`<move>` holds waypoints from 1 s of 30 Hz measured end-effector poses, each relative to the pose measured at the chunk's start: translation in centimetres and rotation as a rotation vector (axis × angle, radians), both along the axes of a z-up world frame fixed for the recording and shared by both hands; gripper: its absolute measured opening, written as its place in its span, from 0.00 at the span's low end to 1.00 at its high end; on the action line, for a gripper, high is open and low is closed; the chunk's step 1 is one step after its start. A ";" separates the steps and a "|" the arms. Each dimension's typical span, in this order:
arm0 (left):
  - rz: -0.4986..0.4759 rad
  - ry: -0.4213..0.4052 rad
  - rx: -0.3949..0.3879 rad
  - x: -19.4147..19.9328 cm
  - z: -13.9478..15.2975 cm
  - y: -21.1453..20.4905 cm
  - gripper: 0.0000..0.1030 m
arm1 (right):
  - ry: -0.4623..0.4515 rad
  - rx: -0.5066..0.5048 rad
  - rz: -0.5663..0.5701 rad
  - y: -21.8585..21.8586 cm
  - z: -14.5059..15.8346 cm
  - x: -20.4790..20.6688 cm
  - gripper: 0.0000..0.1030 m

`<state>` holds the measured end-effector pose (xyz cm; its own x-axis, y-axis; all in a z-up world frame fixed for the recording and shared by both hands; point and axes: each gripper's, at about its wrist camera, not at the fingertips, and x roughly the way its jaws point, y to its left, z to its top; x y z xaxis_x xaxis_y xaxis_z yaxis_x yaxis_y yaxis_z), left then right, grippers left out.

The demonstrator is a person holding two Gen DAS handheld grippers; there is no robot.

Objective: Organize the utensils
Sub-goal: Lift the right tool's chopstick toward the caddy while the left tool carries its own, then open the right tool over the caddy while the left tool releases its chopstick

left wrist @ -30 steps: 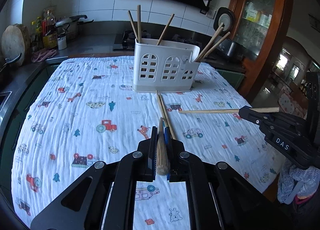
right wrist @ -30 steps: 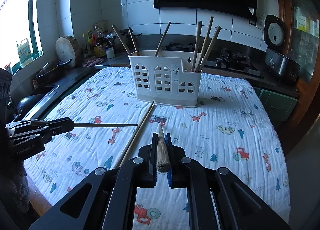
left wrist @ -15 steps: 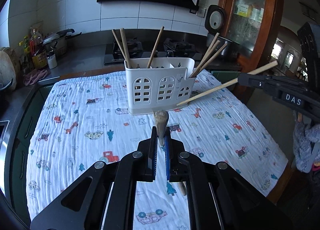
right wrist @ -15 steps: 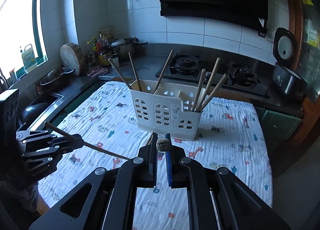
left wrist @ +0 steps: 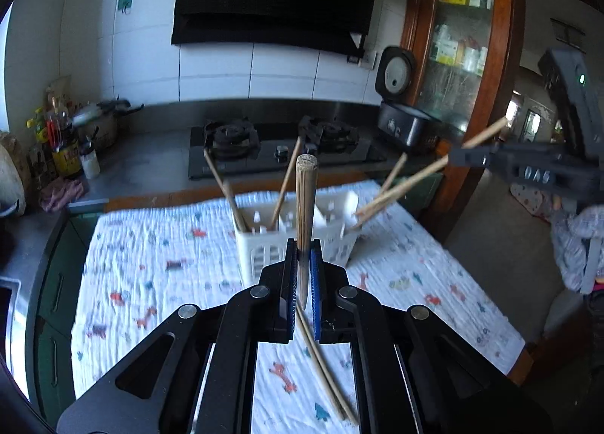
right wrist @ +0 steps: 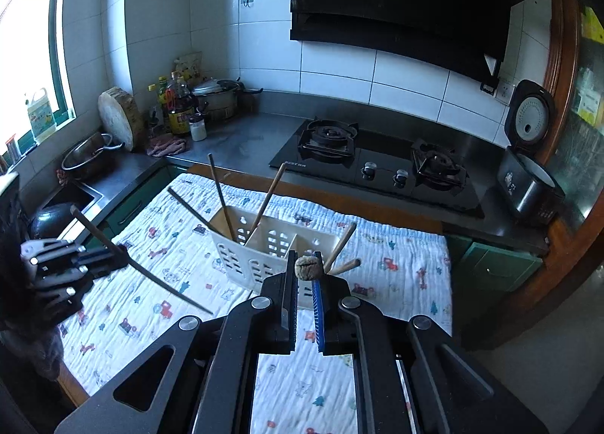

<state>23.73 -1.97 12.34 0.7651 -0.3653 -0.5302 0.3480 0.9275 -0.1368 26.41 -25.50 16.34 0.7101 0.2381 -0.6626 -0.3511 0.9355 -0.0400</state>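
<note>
In the left wrist view my left gripper (left wrist: 302, 245) is shut on a wooden chopstick (left wrist: 305, 200) that stands nearly upright between the pads, above the white utensil holder (left wrist: 264, 249). At the right of that view my right gripper (left wrist: 458, 156) carries a second chopstick (left wrist: 411, 183) that slants down toward the holder's right end. In the right wrist view my right gripper (right wrist: 304, 262) is shut on that chopstick's butt end (right wrist: 308, 268), over the holder (right wrist: 245, 253). The left gripper (right wrist: 120, 256) shows at the left with its chopstick (right wrist: 162, 283). Several chopsticks stand in the holder.
Two loose chopsticks (left wrist: 321, 358) lie on the printed cloth (left wrist: 158, 275) below my left gripper. Behind the table run a gas stove (right wrist: 377, 166), a rice cooker (right wrist: 528, 185), bottles and a pot (right wrist: 215, 98), a sink at the left and a wooden cabinet (left wrist: 464, 37).
Both grippers have risen from near the cloth, each with its chopstick lifted. The sticks now tilt steeply, and the holder sits lower and closer beneath them.
</note>
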 end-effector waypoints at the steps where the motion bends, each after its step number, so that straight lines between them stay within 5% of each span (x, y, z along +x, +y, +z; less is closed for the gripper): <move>1: 0.001 -0.017 -0.004 0.3 0.9 0.0 0.05 | 0.005 -0.006 -0.003 0.0 0.2 0.4 0.07; 10: 0.068 -0.095 0.030 4.9 4.9 -0.5 0.05 | 0.065 -0.041 0.012 0.8 -0.4 3.7 0.07; 30: 0.125 0.141 0.059 13.6 -1.9 0.6 0.05 | 0.175 -0.089 0.028 2.7 -5.9 8.4 0.07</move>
